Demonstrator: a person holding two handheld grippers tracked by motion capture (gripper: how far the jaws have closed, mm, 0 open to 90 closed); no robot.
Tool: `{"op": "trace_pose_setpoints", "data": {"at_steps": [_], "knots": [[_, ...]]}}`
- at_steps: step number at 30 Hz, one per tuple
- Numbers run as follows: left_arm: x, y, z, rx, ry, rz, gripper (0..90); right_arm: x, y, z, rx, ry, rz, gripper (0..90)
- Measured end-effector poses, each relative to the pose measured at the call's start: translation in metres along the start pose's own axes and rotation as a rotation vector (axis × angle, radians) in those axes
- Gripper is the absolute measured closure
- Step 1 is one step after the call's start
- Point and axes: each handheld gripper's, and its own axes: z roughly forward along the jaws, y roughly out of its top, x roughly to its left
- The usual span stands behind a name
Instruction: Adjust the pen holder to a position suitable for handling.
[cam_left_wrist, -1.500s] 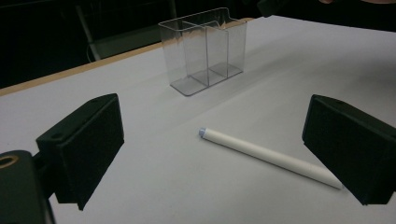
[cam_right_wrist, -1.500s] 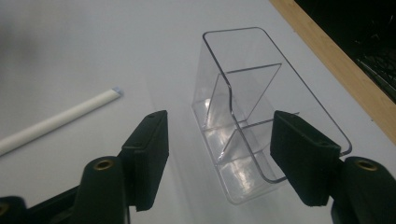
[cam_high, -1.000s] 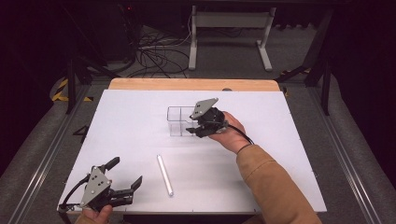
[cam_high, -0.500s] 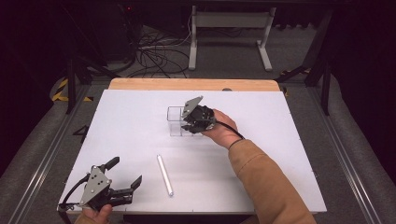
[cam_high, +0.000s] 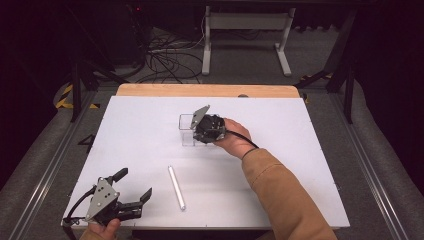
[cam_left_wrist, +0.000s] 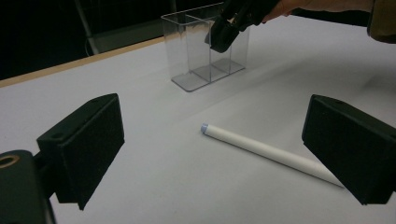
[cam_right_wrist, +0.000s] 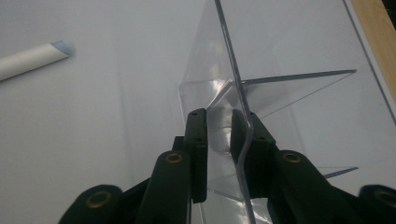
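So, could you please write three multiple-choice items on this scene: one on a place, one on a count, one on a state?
1. Where does the white tube lie?
A. inside the clear container
B. flat on the white table, nearer the person than the container
C. on the floor

2. How many compartments does the clear container show?
A. two
B. five
C. eight

3. How stands the left gripper?
A. shut on the tube
C. shut on the container
B. open, holding nothing

Answers:
1 B, the high view shows it lying on the table apart from the container.
2 A, in the left gripper view one divider splits it.
3 B, its jaws stand wide apart with the tube lying beyond them.
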Motion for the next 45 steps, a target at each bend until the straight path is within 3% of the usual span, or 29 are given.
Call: {"op": "trace_pose_setpoints", "data": {"at_steps": [4,7,15,19,24,35,45], "knots": [[0.0,0.0,0.0,0.0,-0.001,0.001,6.5,0.002,0.001,-0.005,0.008,0.049,-0.003,86.4],[0.0,0.0,0.0,0.0,0.001,0.001,6.5,0.003,0.0,-0.008,0.018,0.056,-0.015,86.8],[0.0,0.0,0.0,-0.001,0.003,0.0,6.5,0.006,-0.008,-0.034,0.021,0.138,0.004,87.6],[-0.001,0.0,0.0,-0.003,0.003,-0.006,6.5,0.013,-0.018,-0.045,0.008,0.162,-0.027,87.7],[-0.001,0.0,0.001,0.005,0.001,-0.003,6.5,0.027,-0.033,-0.055,-0.014,0.209,-0.028,87.6],[-0.001,0.0,0.001,0.007,0.006,0.006,6.5,0.053,-0.04,-0.057,-0.011,0.238,-0.065,87.3],[0.0,0.0,0.001,0.005,0.002,-0.002,6.5,0.054,-0.04,-0.055,-0.015,0.237,-0.066,85.5]]}}
